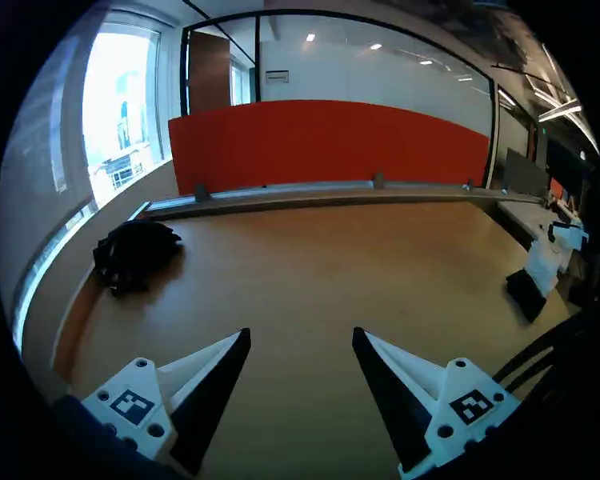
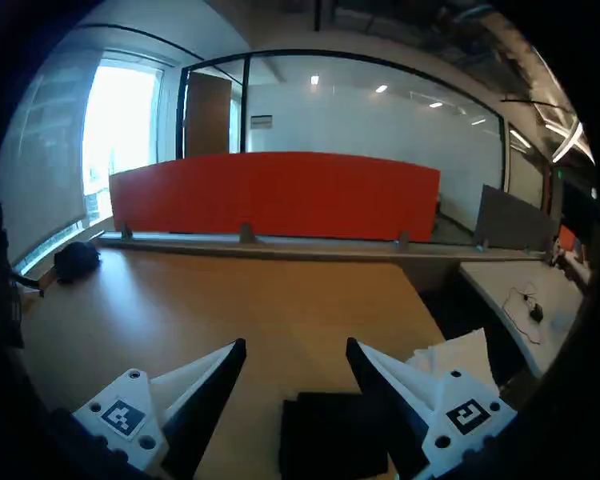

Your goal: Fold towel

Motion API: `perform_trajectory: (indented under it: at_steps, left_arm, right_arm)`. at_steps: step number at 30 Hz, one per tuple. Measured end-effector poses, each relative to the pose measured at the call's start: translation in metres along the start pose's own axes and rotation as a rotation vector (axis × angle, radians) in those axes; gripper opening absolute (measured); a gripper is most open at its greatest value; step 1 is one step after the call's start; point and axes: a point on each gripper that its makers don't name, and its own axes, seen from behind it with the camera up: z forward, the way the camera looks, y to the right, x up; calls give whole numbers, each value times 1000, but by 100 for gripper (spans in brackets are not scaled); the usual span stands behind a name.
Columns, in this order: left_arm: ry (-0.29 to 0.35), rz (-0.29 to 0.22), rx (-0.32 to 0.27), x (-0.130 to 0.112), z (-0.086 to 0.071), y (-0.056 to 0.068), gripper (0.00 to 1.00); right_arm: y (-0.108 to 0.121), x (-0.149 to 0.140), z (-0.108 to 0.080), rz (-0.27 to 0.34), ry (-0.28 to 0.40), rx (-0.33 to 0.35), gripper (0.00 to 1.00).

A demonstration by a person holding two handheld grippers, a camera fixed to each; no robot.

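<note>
The wooden table runs back to a red divider. A dark folded towel lies under the right gripper, its near edge cut off. A crumpled black heap is indistinct. The right gripper and the left gripper both gape, empty.

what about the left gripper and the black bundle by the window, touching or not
Apart. The left gripper view shows bare desk between the open left gripper and the black bundle.
</note>
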Motion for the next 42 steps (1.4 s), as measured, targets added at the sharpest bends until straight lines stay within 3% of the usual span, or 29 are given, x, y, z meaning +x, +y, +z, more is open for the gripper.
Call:
perform_trajectory:
  at_steps: [11, 18, 24, 42]
  left_arm:
    - [208, -14, 93, 65, -5, -40, 94]
    - [274, -24, 127, 89, -8, -62, 94]
    - [300, -18, 132, 98, -11, -70, 94]
    - [346, -27, 133, 110, -8, -77, 94]
  right_arm:
    - [-11, 48, 3, 28, 146, -30, 97]
    - [-28, 65, 9, 36, 188, -30, 97]
    - [-54, 80, 15, 38, 224, -15, 98]
    - [-123, 108, 30, 55, 297, 8, 97]
